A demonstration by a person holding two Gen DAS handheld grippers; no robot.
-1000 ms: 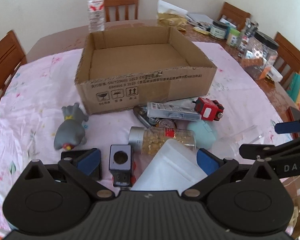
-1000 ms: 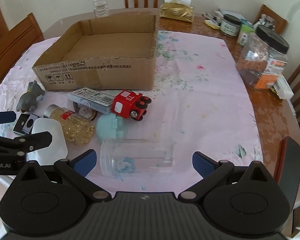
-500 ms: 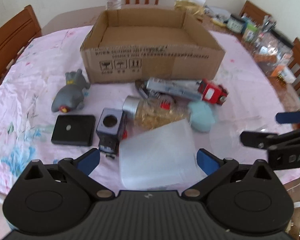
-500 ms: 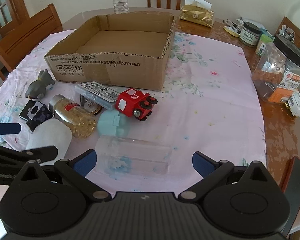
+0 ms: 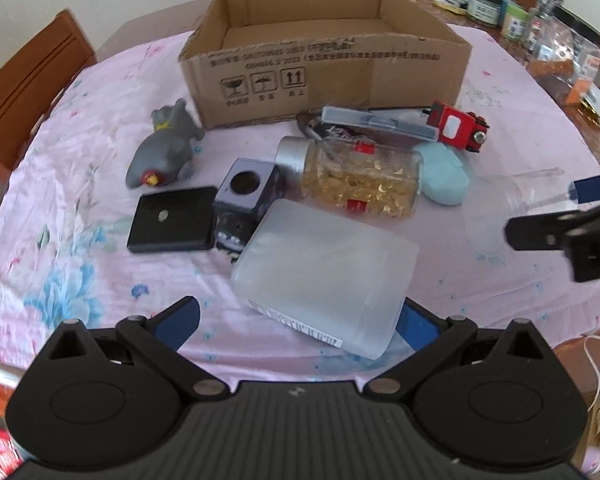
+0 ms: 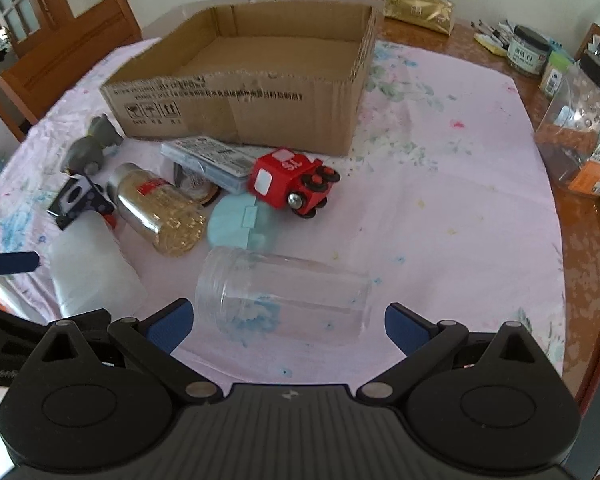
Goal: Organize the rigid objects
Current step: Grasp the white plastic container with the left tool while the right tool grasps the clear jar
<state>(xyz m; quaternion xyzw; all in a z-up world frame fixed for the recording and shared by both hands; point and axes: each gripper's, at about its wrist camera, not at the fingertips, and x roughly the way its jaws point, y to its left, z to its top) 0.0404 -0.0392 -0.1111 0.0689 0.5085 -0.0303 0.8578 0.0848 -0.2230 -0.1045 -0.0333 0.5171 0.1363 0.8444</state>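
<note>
Lying on its side between the wide-spread jaws of the left gripper (image 5: pixel 298 320), a frosted, translucent plastic container (image 5: pixel 324 276) with rounded corners and a printed barcode strip along its near edge rests on the pink floral cloth (image 6: pixel 440 184) covering the desk; neither blue pad touches it. The right gripper (image 6: pixel 286 322), jaws equally wide, frames a clear, ribbed-neck plastic jar (image 6: pixel 284 296) lying sideways on the cloth, untouched. Just beyond the frosted container sit a glass bottle (image 5: pixel 356 178) with a silver metal cap, red label patches and golden capsule-like contents, a dark cube (image 5: pixel 246 192) with a round hole in its top face, and a flat matte black plate (image 5: pixel 172 224) with a small metal stud. A pale blue rounded case (image 6: pixel 242 222) lies beside the bottle, and behind it a red wooden toy train car (image 6: pixel 290 180) with black wheels shows white digits reading upside down as "15". A grey ridged plastic case (image 6: pixel 212 158) bearing a small-print label leans against the train, and a grey rubbery animal figure (image 5: pixel 164 148) lies to the left. The open corrugated cardboard box (image 5: pixel 328 68) stands further back, its front printed with fragile, keep-dry and this-way-up symbols and lines of small text too blurred to read. Clear jars (image 6: pixel 580 120) with dark lids crowd the bare wooden edge at right.
</note>
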